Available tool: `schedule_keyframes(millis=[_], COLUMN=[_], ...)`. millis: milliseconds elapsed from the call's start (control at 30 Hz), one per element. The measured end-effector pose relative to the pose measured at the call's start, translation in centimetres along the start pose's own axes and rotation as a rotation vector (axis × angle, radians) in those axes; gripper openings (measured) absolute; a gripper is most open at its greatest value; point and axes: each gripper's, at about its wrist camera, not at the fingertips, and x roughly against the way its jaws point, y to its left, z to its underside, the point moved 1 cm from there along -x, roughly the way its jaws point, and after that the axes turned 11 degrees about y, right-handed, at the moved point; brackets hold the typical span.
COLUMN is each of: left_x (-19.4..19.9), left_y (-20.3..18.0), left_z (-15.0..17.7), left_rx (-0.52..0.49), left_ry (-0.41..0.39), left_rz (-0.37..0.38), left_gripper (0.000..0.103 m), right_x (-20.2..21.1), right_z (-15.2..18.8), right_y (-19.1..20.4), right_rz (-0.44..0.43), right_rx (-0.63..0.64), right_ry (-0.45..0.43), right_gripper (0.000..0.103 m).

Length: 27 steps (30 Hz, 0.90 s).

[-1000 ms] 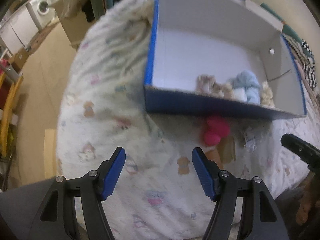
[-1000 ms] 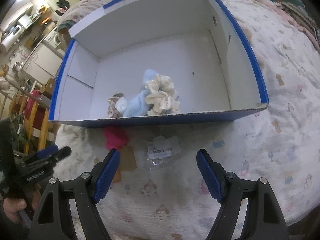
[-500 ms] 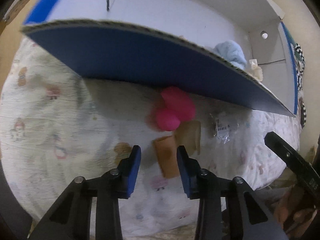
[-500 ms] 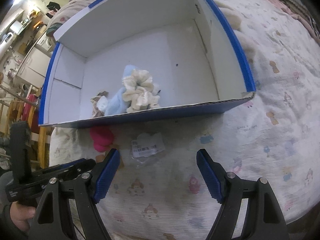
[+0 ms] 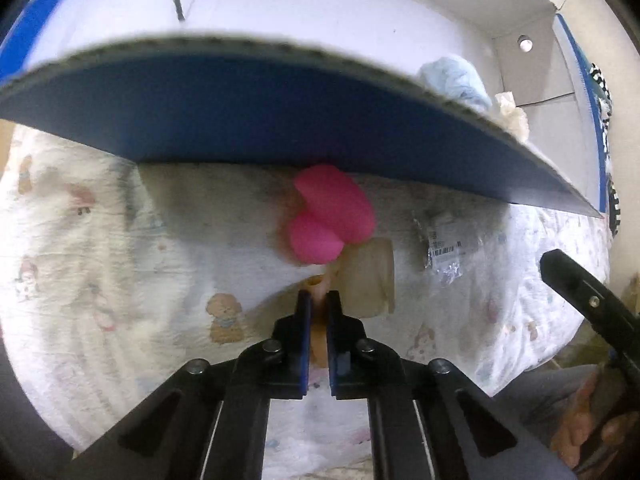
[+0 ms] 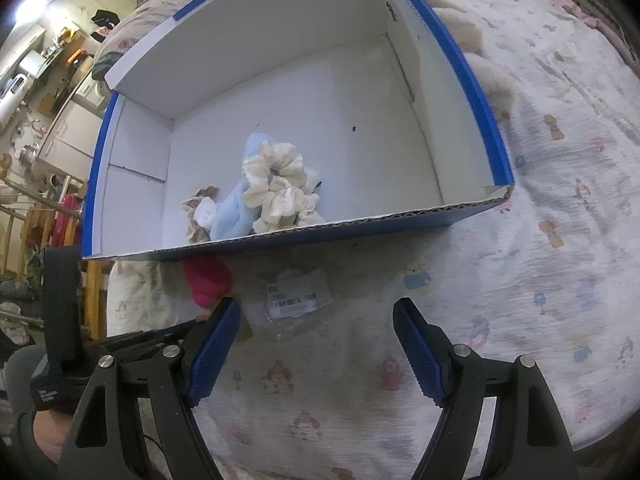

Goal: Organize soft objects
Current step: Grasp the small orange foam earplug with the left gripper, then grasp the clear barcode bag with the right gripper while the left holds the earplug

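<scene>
While the left gripper point(image 5: 318, 300) points steeply down at the bed, its blue pads point(image 5: 304, 332) are pinched nearly together on a tan card tag point(image 5: 319, 292), which sticks up between them. Just past the pads sits a second, paler tag point(image 5: 370, 276), and touching that, a hot-pink soft thing point(image 5: 332, 216), tucked against the foot of the box's near wall. Whether the pinched tag is tied to the pink piece I cannot tell.

Right gripper point(image 6: 318, 344) hovers beside it, jaws spread wide, nothing between them; only the printed bedsheet point(image 6: 540, 280) shows in the gap. A clear plastic packet with a barcode label point(image 6: 298, 300) lies flat on the sheet just ahead of the right gripper, between it and the box. Its left pad point(image 6: 212, 348) sits close to the pink thing, partly covering it in the right wrist view.

Blue-and-white cardboard box point(image 6: 472, 92) sits on the bed, open top. Inside, bunched against the near wall: a cream scrunchie point(image 6: 280, 188) on top of a light-blue soft item point(image 6: 232, 216), and a brown-and-white scrunchie point(image 6: 200, 212) just to its left. Rest of the box floor is bare white.

A person's hand point(image 5: 592, 420) grips the right tool at the left view's lower right edge. Room clutter at far left is too blurred to name.
</scene>
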Motion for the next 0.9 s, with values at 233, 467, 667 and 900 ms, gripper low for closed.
schedule_keyframes(millis=[233,467,667,900], left_x=[2.8,3.6,4.3,4.2], left_y=[0.9,3.1,4.5,3.9], left_z=[1.3,1.7,1.6,1.6], left_rx=[-0.036,-0.024,-0.014,-0.035], left_ry=[-0.069,-0.101,-0.109,-0.105], left_rz=[-0.040,-0.125,-0.138,-0.127], left_gripper=[0.006,0.006,0.006,0.006], right_x=[-1.2,-4.6,-6.9,-8.8], right_z=[0.0,-0.4,-0.8,-1.6], right_y=[0.3,2.1,4.0,4.1], right_rz=[-0.007,0.108,0.141,0.190], right_rx=[-0.001,0.061,0.126,0.124], right_ry=[0.042,0.106,0.124,0.135], right_gripper=[0.083,0.083,0.083,0.083])
